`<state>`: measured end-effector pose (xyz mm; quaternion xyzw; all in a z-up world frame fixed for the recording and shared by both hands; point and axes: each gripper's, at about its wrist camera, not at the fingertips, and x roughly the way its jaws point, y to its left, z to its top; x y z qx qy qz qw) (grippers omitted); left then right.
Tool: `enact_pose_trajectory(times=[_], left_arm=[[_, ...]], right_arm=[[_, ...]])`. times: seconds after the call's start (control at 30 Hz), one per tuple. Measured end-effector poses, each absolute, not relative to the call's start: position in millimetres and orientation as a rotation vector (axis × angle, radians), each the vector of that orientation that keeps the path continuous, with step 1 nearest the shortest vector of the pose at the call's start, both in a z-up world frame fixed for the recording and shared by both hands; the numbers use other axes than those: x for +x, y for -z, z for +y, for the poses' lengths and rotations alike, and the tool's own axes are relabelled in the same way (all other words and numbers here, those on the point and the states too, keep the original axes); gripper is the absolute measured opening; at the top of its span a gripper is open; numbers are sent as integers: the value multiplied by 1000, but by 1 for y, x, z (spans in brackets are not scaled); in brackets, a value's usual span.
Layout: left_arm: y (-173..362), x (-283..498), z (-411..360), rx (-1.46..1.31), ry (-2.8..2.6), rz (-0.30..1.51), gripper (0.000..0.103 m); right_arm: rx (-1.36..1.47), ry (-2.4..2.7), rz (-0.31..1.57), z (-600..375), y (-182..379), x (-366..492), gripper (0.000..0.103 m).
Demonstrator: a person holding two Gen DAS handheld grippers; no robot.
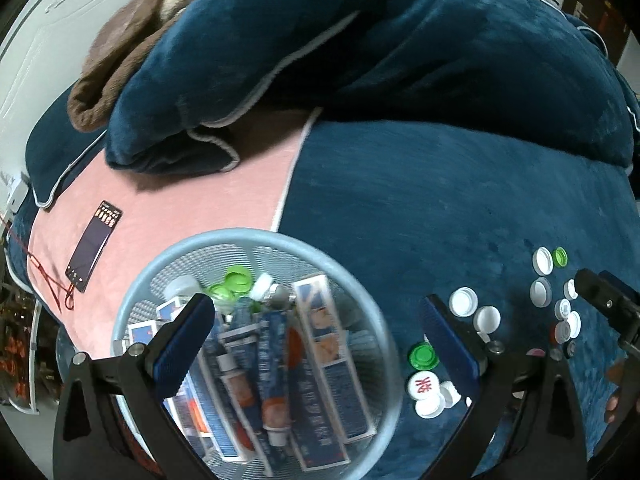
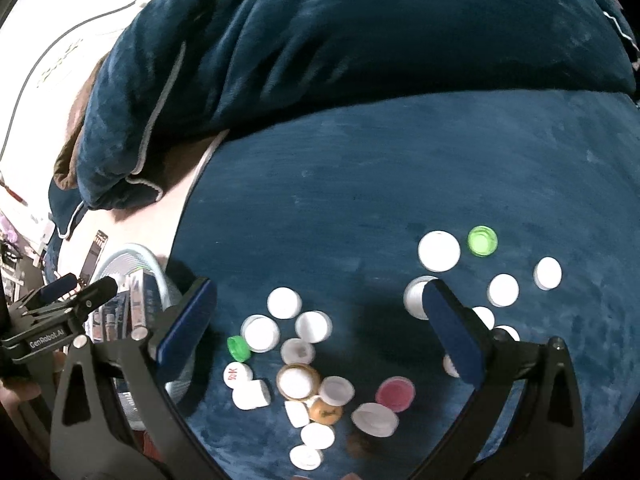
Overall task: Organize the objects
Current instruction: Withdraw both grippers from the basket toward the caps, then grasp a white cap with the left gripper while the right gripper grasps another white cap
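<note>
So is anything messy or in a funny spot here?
Yes. Many small plastic bottle caps lie scattered loose on the dark blue plush blanket, beside the pale blue mesh basket already holding boxes and tubes.

1. The basket (image 1: 256,240) between the left fingers is pale blue mesh.
2. The boxes (image 1: 324,344) and tubes (image 1: 272,372) in it are blue and white with orange patches.
3. The caps (image 2: 284,302) between the right fingers are mostly white; one is green (image 2: 239,349), one pink (image 2: 395,393), one gold-rimmed (image 2: 298,382).
4. The bed cover (image 2: 360,184) is dark teal, with a pink panel (image 1: 192,200).
5. The finger pads (image 2: 452,336) are dark blue.
</note>
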<state>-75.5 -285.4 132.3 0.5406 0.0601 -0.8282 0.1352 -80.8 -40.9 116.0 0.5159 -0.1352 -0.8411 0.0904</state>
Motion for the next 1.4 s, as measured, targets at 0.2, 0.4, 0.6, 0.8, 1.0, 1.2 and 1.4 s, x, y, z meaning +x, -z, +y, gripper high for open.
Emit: enact_pose_trajectory(times=[0.2, 0.4, 0.6, 0.8, 1.0, 1.2, 1.4], left_arm=[[-129, -88, -260, 1600, 2426, 136, 102], [-125, -98, -234, 1640, 2454, 83, 102], [-119, -108, -208, 1690, 2473, 51, 102], [-108, -125, -178, 1741, 2496, 20, 102], [-92, -145, -143, 1818, 2519, -16, 102], [-77, -161, -118, 1879, 2529, -6, 102], [-68, -174, -95, 1872, 2606, 19, 102]], right_arm=[[1562, 2524, -437, -12, -110, -75, 103], [1591, 2547, -475, 17, -102, -69, 103], [1614, 2570, -511, 43, -96, -64, 103], [1640, 2583, -524, 64, -90, -62, 103], [1681, 2594, -526, 89, -81, -68, 103], [1762, 2599, -568, 120, -66, -80, 103], [1859, 2574, -651, 141, -39, -90, 103]])
